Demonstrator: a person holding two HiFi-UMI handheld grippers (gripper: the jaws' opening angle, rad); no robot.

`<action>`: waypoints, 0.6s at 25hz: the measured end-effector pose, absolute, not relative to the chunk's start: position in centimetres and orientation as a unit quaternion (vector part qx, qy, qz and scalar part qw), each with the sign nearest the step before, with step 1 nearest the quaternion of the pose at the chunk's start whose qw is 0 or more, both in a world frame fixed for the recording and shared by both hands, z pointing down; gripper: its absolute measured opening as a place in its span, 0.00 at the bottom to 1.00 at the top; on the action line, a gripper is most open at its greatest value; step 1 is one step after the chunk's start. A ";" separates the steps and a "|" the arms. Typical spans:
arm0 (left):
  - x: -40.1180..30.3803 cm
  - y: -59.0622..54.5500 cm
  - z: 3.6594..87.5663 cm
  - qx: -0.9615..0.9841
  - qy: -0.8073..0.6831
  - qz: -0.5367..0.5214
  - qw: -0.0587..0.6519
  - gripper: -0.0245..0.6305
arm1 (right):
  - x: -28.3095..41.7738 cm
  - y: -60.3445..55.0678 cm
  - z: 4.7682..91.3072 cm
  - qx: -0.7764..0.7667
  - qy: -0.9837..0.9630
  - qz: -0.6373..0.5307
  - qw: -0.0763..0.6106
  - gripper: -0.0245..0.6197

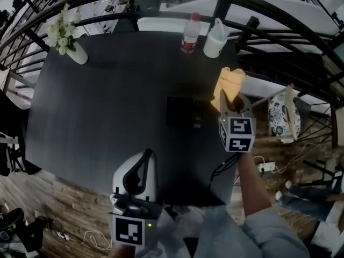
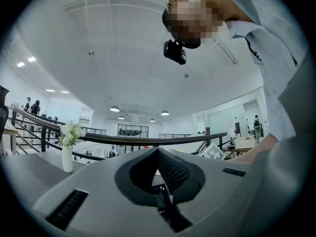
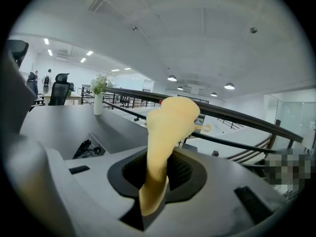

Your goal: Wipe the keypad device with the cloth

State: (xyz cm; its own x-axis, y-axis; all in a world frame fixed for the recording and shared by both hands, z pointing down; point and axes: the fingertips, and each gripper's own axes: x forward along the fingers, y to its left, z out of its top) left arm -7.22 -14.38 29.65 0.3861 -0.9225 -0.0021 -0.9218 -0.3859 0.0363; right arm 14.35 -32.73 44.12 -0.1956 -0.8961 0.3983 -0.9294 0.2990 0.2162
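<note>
A black keypad device (image 1: 185, 112) lies flat on the dark table (image 1: 107, 101), right of its middle. My right gripper (image 1: 232, 102) is shut on a yellow cloth (image 1: 228, 85), held up just right of the device near the table's right edge. In the right gripper view the yellow cloth (image 3: 165, 142) stands up from between the closed jaws of my right gripper (image 3: 154, 194), and the keypad device (image 3: 88, 148) shows low at the left. My left gripper (image 1: 141, 168) is shut and empty at the table's front edge. In the left gripper view that left gripper (image 2: 160, 184) points upward, jaws together.
A white vase of flowers (image 1: 65, 36) stands at the table's far left corner. A plastic bottle (image 1: 189, 34) and a white jug (image 1: 215, 38) stand at the far edge. A dark curved railing (image 1: 290, 20) runs behind the table. Wooden floor with cables (image 1: 80, 235) lies below.
</note>
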 end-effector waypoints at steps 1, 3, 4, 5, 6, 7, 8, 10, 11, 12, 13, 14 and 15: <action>-7.1 -14.4 29.7 0.833 -0.553 -0.011 0.015 0.06 | 14.5 -32.6 44.4 0.589 -0.771 0.031 0.238 0.15; -7.0 -14.5 29.8 0.834 -0.552 -0.010 0.017 0.06 | 14.4 -32.1 44.9 0.581 -0.775 0.025 0.249 0.15; -6.9 -14.5 29.8 0.834 -0.551 -0.010 0.017 0.06 | 14.2 -31.8 45.2 0.576 -0.778 0.026 0.251 0.15; -6.8 -14.5 29.7 0.835 -0.550 -0.009 0.016 0.06 | 14.0 -31.5 45.6 0.571 -0.780 0.031 0.252 0.15; -6.7 -14.5 29.8 0.836 -0.549 -0.008 0.016 0.06 | 13.8 -31.2 46.0 0.568 -0.783 0.036 0.253 0.15; -6.7 -14.4 29.8 0.836 -0.548 -0.006 0.017 0.06 | 13.6 -30.8 46.5 0.565 -0.784 0.043 0.254 0.15; -6.7 -14.4 29.9 0.836 -0.548 -0.005 0.018 0.06 | 13.5 -30.5 47.1 0.562 -0.785 0.049 0.255 0.15; -6.6 -14.3 30.0 0.836 -0.548 -0.003 0.018 0.06 | 13.0 -29.9 47.8 0.558 -0.789 0.059 0.252 0.15; -6.6 -14.3 30.0 0.836 -0.548 -0.003 0.017 0.06 | 12.9 -29.7 48.1 0.556 -0.790 0.063 0.250 0.15; -6.6 -14.4 30.0 0.836 -0.548 -0.003 0.017 0.06 | 12.7 -29.4 48.4 0.555 -0.791 0.066 0.250 0.15; -6.6 -14.4 30.0 0.836 -0.548 -0.003 0.018 0.06 | 12.7 -29.2 48.7 0.553 -0.791 0.069 0.252 0.15; -6.6 -14.3 30.1 0.836 -0.548 -0.001 0.019 0.06 | 12.6 -28.9 49.0 0.552 -0.791 0.072 0.254 0.15; -6.6 -14.3 30.1 0.837 -0.547 0.001 0.020 0.06 | 12.6 -28.6 49.3 0.550 -0.791 0.074 0.257 0.15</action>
